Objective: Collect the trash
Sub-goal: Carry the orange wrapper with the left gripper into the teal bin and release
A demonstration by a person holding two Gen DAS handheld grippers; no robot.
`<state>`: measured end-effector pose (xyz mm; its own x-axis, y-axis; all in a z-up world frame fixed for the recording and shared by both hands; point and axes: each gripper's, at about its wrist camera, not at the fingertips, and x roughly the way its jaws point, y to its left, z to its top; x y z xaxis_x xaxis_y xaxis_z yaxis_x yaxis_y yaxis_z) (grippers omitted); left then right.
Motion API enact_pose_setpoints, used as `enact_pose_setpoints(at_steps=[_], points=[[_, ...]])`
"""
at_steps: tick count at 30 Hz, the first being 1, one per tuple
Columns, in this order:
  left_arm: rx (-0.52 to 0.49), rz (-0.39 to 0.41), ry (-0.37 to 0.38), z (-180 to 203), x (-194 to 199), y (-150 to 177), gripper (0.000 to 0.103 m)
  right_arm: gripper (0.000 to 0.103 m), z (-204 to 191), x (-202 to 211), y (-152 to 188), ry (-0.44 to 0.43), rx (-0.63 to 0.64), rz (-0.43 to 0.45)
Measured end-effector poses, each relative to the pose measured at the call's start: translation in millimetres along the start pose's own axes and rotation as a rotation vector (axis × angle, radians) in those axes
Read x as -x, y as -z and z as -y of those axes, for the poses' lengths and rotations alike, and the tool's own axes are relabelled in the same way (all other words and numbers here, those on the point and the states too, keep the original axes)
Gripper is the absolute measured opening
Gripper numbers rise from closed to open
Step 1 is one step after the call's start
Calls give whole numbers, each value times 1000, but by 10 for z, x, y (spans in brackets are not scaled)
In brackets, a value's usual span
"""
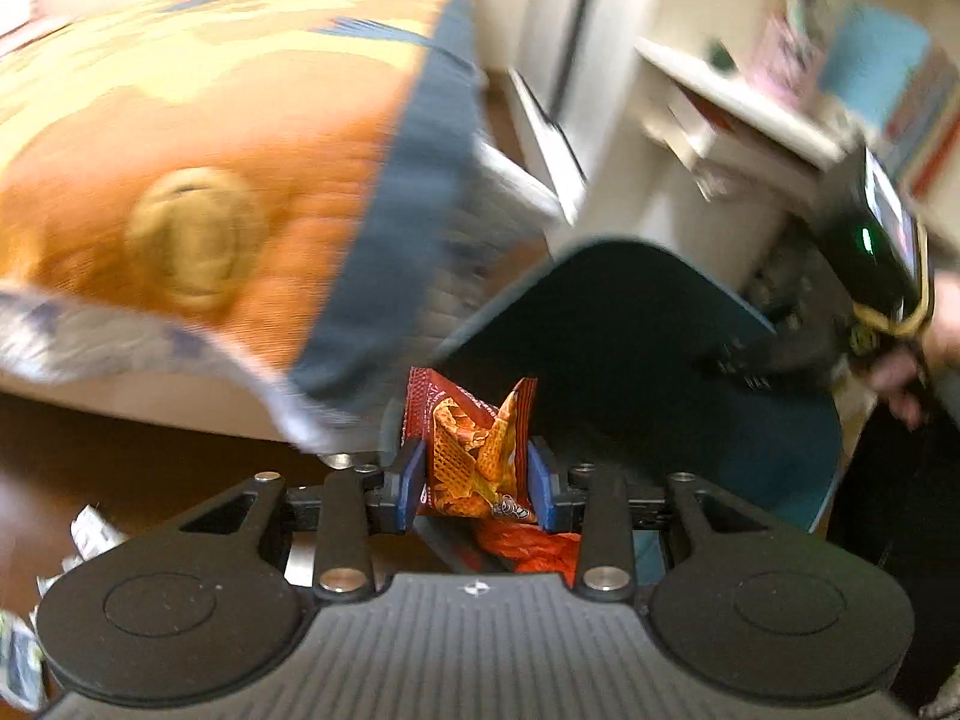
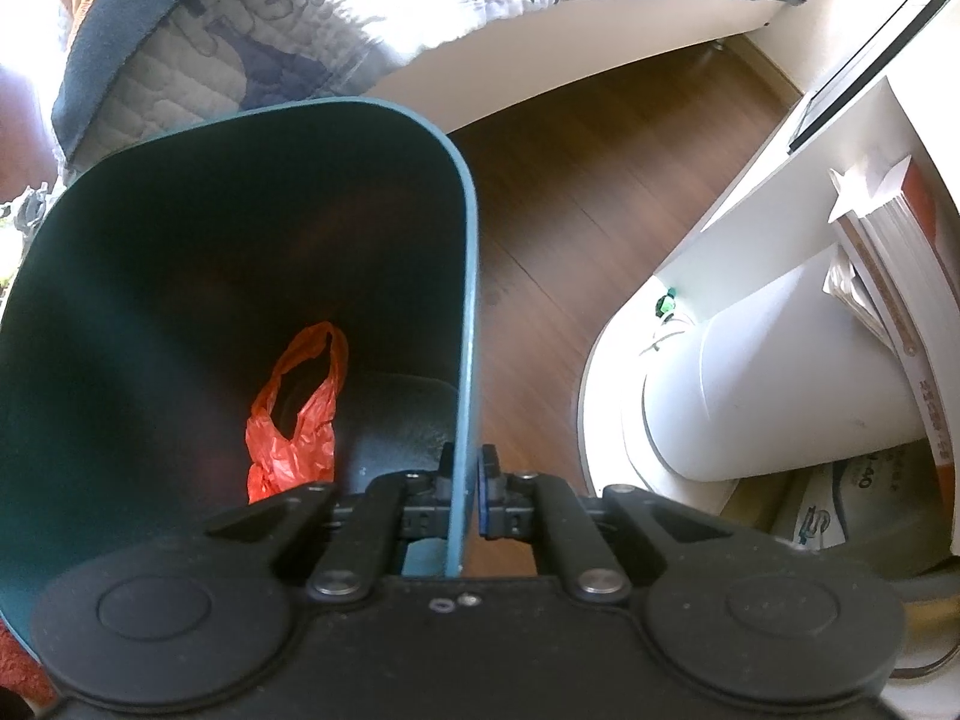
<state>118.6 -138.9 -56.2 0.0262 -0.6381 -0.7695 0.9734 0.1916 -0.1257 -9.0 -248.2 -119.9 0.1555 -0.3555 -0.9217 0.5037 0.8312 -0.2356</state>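
While the left gripper points down toward the bin, its two blue pads are pinching a crumpled red and orange snack wrapper, which stands up between them and hides part of what is below. Under the wrapper, in the left wrist view, a bit of orange plastic is visible, and behind it the dark opening of the teal trash bin is tilted toward the camera. The right gripper is pressed together on the side wall of this bin, with one finger inside the bin and the other one outside, so the thin wall is clamped between them. In the right wrist view an orange plastic bag lies at the bottom of the bin, and the bin looks lifted above the brown wooden floor. A bed with a quilted blanket is just behind the bin; in the left view the same bed shows an orange patterned cover, very blurred. To the right there is a white shelf with books and papers leaning on it. At the right edge of the left wrist view a hand holds the black body of the other gripper. Some small white scraps lie on the floor at the lower left, but I cannot tell what they are.
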Motion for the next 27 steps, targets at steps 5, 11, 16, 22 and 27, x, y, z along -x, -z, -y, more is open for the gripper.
enact_pose_setpoints(at_steps=[5,11,16,22,27], points=[[-116,-74,5,344,-392,13,35,4,-2,23,22,-2,3,13],[-165,-150,10,539,-749,60,35,4,9,47,41,-10,5,20],[-190,-235,5,606,-961,97,35,4,15,67,39,-13,9,19],[-196,-257,54,633,-1095,42,36,4,22,68,28,-18,6,17],[-221,-264,49,684,-1187,56,37,4,18,58,16,-17,8,15]])
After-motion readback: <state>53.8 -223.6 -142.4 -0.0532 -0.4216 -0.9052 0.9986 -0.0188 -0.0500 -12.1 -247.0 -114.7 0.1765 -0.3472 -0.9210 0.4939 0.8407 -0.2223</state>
